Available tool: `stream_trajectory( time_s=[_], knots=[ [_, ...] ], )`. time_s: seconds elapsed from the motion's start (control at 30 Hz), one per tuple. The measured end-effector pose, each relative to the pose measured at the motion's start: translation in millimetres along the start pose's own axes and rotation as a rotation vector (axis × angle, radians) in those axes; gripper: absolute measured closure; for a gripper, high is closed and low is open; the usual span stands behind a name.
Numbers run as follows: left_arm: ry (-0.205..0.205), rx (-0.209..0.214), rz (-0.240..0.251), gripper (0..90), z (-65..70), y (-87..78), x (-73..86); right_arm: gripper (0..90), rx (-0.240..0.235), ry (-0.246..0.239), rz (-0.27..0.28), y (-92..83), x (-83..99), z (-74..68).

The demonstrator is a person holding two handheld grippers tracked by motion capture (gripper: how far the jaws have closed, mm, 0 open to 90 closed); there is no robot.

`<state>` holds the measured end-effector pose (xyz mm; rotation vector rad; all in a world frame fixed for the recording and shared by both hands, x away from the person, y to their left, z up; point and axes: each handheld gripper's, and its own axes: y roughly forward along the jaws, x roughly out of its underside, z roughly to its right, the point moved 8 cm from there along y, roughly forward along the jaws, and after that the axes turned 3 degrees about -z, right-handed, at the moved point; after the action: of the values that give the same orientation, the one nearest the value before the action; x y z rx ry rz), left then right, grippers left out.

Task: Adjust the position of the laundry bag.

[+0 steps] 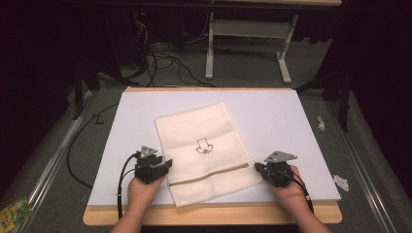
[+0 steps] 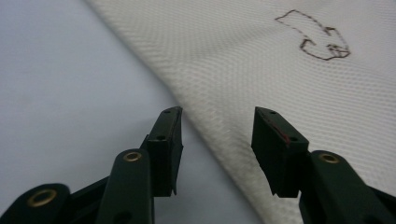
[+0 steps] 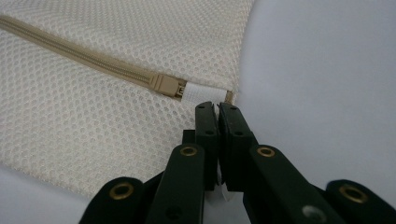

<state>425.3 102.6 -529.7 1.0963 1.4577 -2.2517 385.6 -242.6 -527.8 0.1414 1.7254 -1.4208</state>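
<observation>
A cream mesh bag [image 1: 206,145] lies flat on the white board [image 1: 272,111], with a small dark outline stitched at its middle [image 2: 317,42]. A tan zipper [image 1: 214,174] runs across its near end. In the right gripper view, the slider [image 3: 163,85] sits at the zipper's end by the bag's edge. My right gripper [image 3: 217,109] is shut on the white pull tab [image 3: 201,93] attached to it. At the bag's left edge my left gripper [image 2: 217,130] is open. One jaw is over the mesh [image 2: 280,84], the other over the bare board.
The board rests on a wooden table edge [image 1: 214,214] close to the person. Grey floor with cables [image 1: 165,63] and a white stand's legs [image 1: 284,68] lie beyond the board. Bare board stretches to the left and right of the bag.
</observation>
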Motion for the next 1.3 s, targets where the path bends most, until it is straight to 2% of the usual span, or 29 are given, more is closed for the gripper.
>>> stream_trajectory(
  time_s=[0.03, 0.1, 0.17, 0.23, 0.33, 0.5, 0.6, 0.83, 0.97, 1.03, 1.13, 1.17, 1.2, 1.3],
  knots=[
    [0.008, 0.006, -0.006, 55.3, 3.8, 3.1, -0.3, 88.3, 0.002, -0.003, -0.003, -0.9, 0.4, 0.6],
    [0.06, -0.04, -0.008, 68.8, 9.5, 9.5, -2.5, 88.3, 0.004, -0.007, -0.005, -3.0, 2.5, 1.2],
    [0.063, -0.04, 0.002, 81.5, 11.5, 12.9, -5.8, 88.3, -0.001, 0.0, -0.006, -6.5, 6.2, 2.2],
    [0.078, -0.037, -0.002, 85.6, 13.8, 16.7, -8.8, 88.2, -0.005, 0.003, -0.004, -10.5, 9.4, 3.3],
    [0.116, -0.033, 0.0, 87.1, 18.8, 21.6, -14.2, 88.0, -0.015, 0.001, -0.005, -18.7, 18.3, 2.4],
    [0.108, -0.009, 0.003, 87.4, 27.1, 31.1, -23.7, 87.5, -0.008, 0.0, -0.007, -30.4, 32.4, 1.6],
    [0.119, 0.008, 0.01, 87.5, 36.3, 44.4, -35.8, 87.5, 0.013, 0.015, -0.008, -36.3, 38.5, 4.1],
    [0.12, 0.019, 0.008, 87.1, 38.3, 57.4, -44.7, 87.2, 0.03, 0.041, 0.005, -43.3, 47.4, 6.9],
    [0.111, 0.017, 0.021, 83.4, 36.7, 60.0, -48.6, 85.0, 0.037, 0.044, 0.016, -41.3, 46.5, 6.2],
    [0.122, -0.006, 0.046, 76.9, 34.8, 56.5, -50.5, 77.9, 0.025, 0.052, 0.021, -44.1, 48.3, 5.9],
    [0.119, -0.013, 0.066, 62.9, 31.9, 49.3, -49.7, 70.2, 0.026, 0.054, 0.055, -50.6, 48.2, 9.9],
    [0.119, -0.013, 0.066, 59.8, 31.9, 49.3, -49.7, 66.6, 0.021, 0.065, 0.068, -53.3, 47.4, 11.9],
    [0.138, -0.024, 0.078, 56.8, 30.9, 44.6, -47.8, 63.1, 0.018, 0.079, 0.086, -56.1, 45.7, 14.2],
    [0.156, -0.009, 0.095, 48.4, 33.0, 30.9, -39.6, 53.3, 0.015, 0.116, 0.106, -63.8, 41.7, 22.1]
  ],
)
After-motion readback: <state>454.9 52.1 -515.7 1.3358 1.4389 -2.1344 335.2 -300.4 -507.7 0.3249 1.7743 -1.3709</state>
